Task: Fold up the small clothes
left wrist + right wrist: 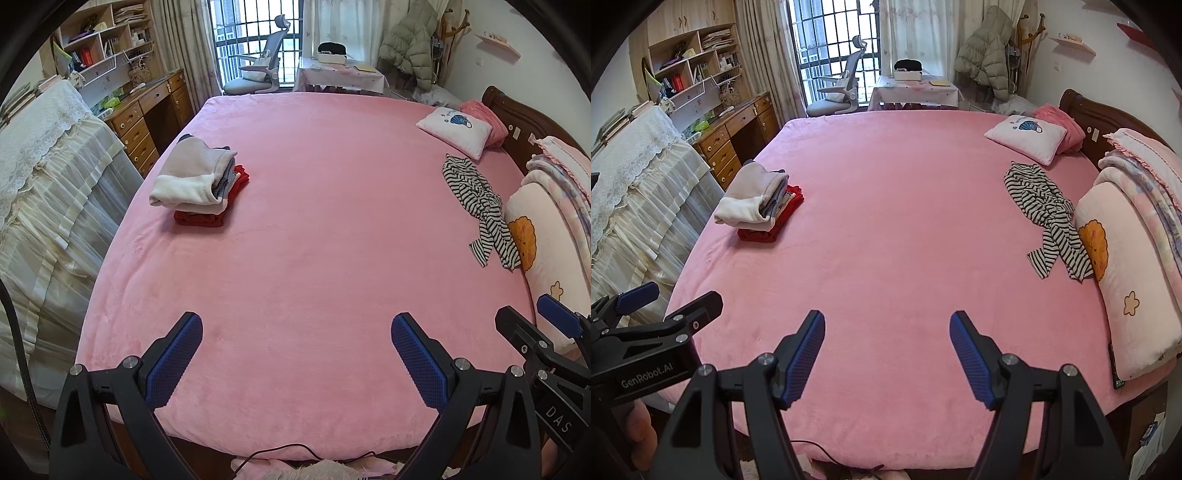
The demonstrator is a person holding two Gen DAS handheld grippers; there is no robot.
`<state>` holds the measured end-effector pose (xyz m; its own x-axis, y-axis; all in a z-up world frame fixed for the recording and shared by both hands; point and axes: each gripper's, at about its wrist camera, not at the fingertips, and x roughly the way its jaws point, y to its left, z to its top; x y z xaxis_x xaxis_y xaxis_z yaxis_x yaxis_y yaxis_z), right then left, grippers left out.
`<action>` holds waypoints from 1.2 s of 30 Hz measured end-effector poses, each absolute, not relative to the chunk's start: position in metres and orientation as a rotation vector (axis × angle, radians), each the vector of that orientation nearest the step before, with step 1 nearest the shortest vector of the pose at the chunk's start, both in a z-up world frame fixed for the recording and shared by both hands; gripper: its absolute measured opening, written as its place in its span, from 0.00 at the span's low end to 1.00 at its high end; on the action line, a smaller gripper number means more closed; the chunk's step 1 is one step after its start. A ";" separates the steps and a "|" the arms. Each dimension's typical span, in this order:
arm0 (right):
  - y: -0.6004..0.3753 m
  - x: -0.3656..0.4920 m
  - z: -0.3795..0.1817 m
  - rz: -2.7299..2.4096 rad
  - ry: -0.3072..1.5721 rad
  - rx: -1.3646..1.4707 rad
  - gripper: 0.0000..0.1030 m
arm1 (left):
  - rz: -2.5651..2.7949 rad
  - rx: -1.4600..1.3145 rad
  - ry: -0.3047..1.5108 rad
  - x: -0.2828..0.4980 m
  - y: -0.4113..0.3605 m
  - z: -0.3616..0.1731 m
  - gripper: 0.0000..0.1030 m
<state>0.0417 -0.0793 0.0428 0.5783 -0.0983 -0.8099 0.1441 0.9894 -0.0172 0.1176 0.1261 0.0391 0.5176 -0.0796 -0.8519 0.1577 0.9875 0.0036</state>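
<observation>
A crumpled black-and-white striped garment [480, 206] [1049, 218] lies on the right side of the pink bed [303, 221] [886, 229], next to the pillows. A stack of folded clothes [199, 184] [757, 203], beige and white on top and red at the bottom, sits on the bed's left side. My left gripper [297, 325] is open and empty above the bed's near edge. My right gripper [887, 321] is open and empty beside it, also above the near edge. Each gripper shows at the edge of the other's view.
A small white pillow [456, 129] and a pink folded cloth [484, 114] lie at the far right. A large pillow [1126, 280] with blankets lines the right edge by the wooden headboard [1100, 110]. A lace-covered unit [48, 192], a desk [147, 122] and an office chair [258, 70] stand beyond.
</observation>
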 end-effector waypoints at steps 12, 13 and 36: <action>-0.084 0.043 0.040 -0.156 0.947 0.072 0.69 | -0.157 0.098 1.035 0.122 0.120 0.033 0.99; -0.085 0.043 0.039 -0.156 0.949 0.073 0.69 | -0.158 0.098 1.037 0.122 0.120 0.032 0.99; -0.085 0.043 0.035 -0.158 0.959 0.069 0.69 | -0.182 0.101 1.065 0.128 0.118 0.025 0.99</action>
